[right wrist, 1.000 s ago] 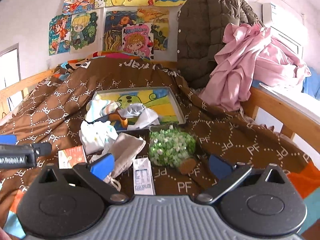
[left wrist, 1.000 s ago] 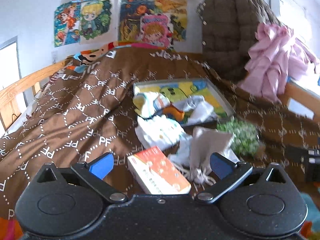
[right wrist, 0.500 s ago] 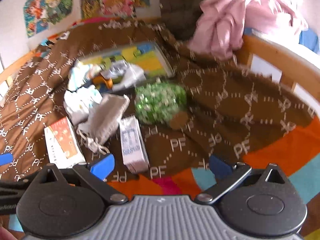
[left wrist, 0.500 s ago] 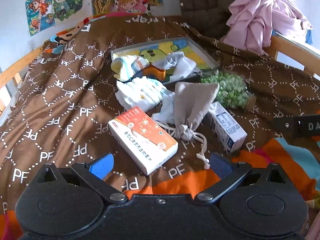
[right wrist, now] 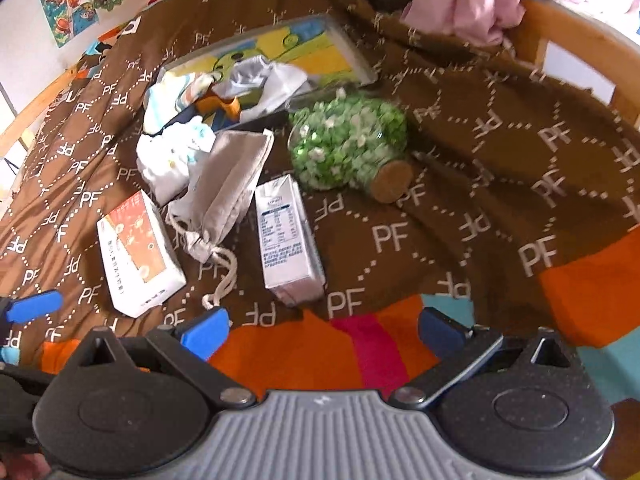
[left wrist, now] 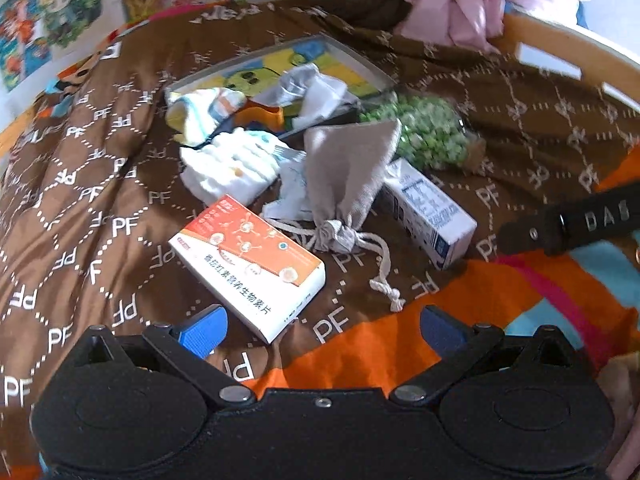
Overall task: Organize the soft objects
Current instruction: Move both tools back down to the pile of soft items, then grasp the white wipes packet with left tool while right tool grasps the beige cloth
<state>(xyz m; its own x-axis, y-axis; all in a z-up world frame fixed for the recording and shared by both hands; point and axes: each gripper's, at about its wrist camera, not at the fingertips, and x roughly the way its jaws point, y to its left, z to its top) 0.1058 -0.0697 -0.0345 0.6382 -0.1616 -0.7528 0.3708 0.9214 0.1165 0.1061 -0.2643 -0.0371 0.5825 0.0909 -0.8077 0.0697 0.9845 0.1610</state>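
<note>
Both tools have tipped down toward the bed in the last second, so the wall posters have slid out of view and the clutter now fills both pictures; that reads as lining up for a first pick, with nothing yet lifted.

Nearest, the left tool [left wrist: 322, 326] stands wide with nothing between its blue pads, and the right tool [right wrist: 324, 328] is likewise spread and empty.

Just beyond the left tool, at about 11 o'clock, lies the orange-and-white box [left wrist: 248, 262]. At 12 o'clock the grey drawstring pouch [left wrist: 344, 184] lies flat, its cord [left wrist: 384, 276] trailing toward the tool. The milk carton [left wrist: 428, 208] lies on its side at 1 o'clock, just beside the pouch.

Farther, at 11 o'clock, sits the white folded cloth [left wrist: 230, 164], touching crumpled paper-like material beside the pouch. At 1 o'clock is the jar of green pieces [right wrist: 348, 148], tipped over, its cork pointing toward the camera.

Farthest, at 12 o'clock, the shallow tray [left wrist: 360, 62] already holds socks and rags heaped at its near edge, which seems the likely home for soft things.

The tray's far half is bare. The brown blanket is clear at 9 and 3 o'clock; the wooden bed rail [right wrist: 568, 36] bounds the right, and the hard boxes crowd the pouch on both sides.
</note>
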